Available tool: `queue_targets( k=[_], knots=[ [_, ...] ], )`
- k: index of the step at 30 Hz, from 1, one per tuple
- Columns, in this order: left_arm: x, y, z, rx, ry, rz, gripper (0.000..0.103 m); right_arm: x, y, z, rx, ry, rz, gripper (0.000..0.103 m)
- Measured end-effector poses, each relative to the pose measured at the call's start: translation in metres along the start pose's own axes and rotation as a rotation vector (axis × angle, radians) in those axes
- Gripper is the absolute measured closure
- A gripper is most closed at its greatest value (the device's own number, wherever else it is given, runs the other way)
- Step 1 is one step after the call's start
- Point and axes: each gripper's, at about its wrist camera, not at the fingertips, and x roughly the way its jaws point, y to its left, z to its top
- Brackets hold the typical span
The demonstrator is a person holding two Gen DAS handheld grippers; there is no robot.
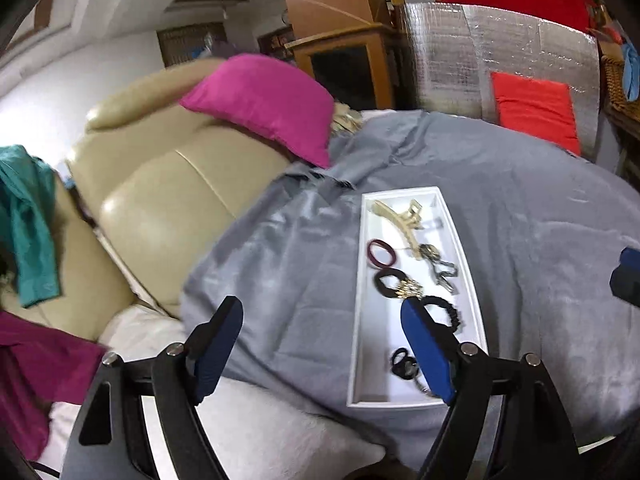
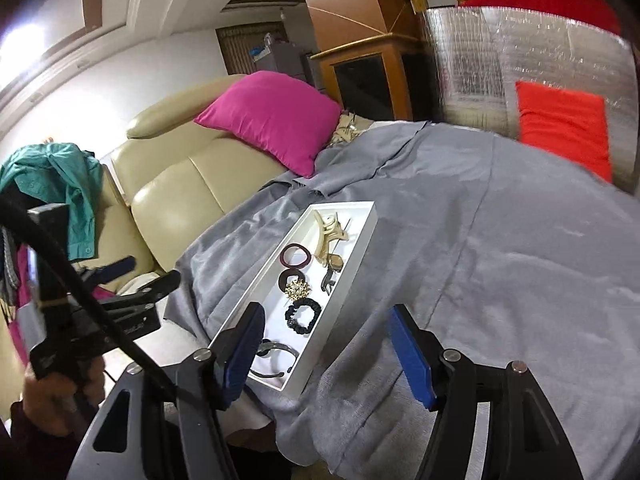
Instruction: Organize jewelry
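Note:
A long white tray lies on a grey cloth. In it lie a cream claw clip, a maroon hair tie, a dark tie with a gold ornament, a black scrunchie, a dark clip and black pieces at the near end. My left gripper is open and empty, left of the tray's near end. My right gripper is open and empty above the tray's near end.
The grey cloth covers the table. A beige sofa with a magenta pillow stands left. A foil-covered panel with a red cushion is behind. The left gripper shows at the left of the right wrist view.

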Motion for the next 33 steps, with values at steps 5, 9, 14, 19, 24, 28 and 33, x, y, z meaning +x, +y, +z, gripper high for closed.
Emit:
queue_targets(
  k=[5, 9, 14, 19, 24, 28, 33],
  knots=[
    [-0.034, 0.006, 0.003, 0.000, -0.043, 0.048, 0.012, -0.020, 0.026, 0.010, -0.025, 0.000, -0.073, 0.030],
    [-0.056, 0.015, 0.006, -0.021, -0.057, 0.066, 0.011, -0.032, 0.043, 0.012, -0.042, 0.004, -0.118, 0.027],
    [-0.076, 0.027, 0.006, -0.052, -0.065, 0.083, 0.011, -0.042, 0.054, 0.014, -0.025, 0.011, -0.144, 0.027],
    [-0.089, 0.035, 0.004, -0.056, -0.075, 0.106, 0.011, -0.051, 0.058, 0.013, -0.004, 0.014, -0.139, 0.027],
    [-0.098, 0.040, -0.001, -0.039, -0.071, 0.127, 0.011, -0.057, 0.067, 0.010, -0.013, 0.025, -0.134, 0.026],
    [-0.102, 0.044, -0.005, -0.045, -0.057, 0.121, 0.011, -0.059, 0.076, 0.006, -0.020, 0.036, -0.128, 0.026],
    [-0.111, 0.053, -0.011, -0.049, -0.052, 0.146, 0.010, -0.062, 0.086, 0.001, -0.028, 0.046, -0.130, 0.026]
  ],
)
